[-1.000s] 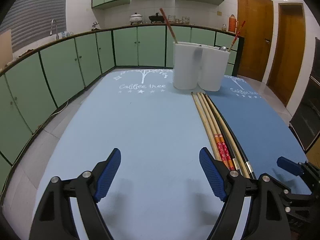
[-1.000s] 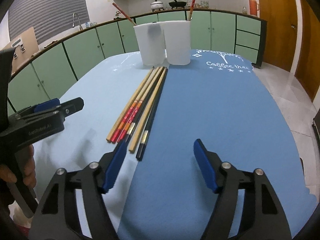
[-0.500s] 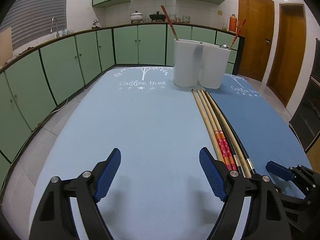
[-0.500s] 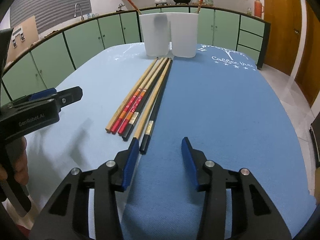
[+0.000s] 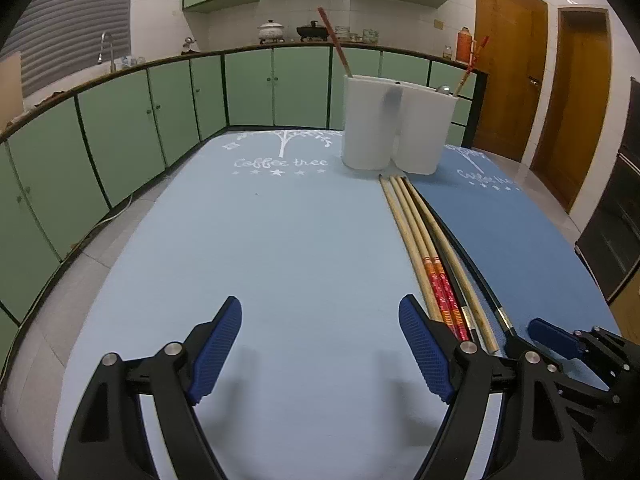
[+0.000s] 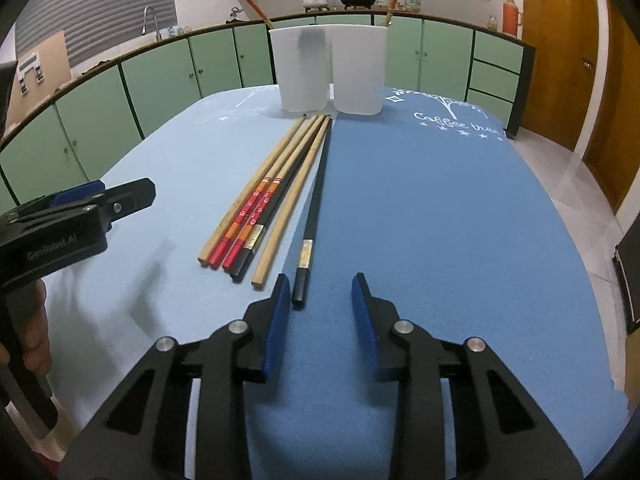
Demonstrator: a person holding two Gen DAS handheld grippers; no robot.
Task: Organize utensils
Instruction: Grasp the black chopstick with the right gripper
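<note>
Left tongs (image 5: 320, 344) gape wide, empty, low in the frame over the worktop (image 5: 260, 248). Chopsticks (image 5: 428, 256) lie at right; two white holders (image 5: 396, 128) stand upper centre.

This is a home kitchen. Green cupboards (image 5: 160, 120) run along the walls, pots (image 5: 272, 31) sit on the counter, a tap (image 5: 105, 46) stands by the sink, and wooden doors (image 5: 508, 80) are nearby.
</note>
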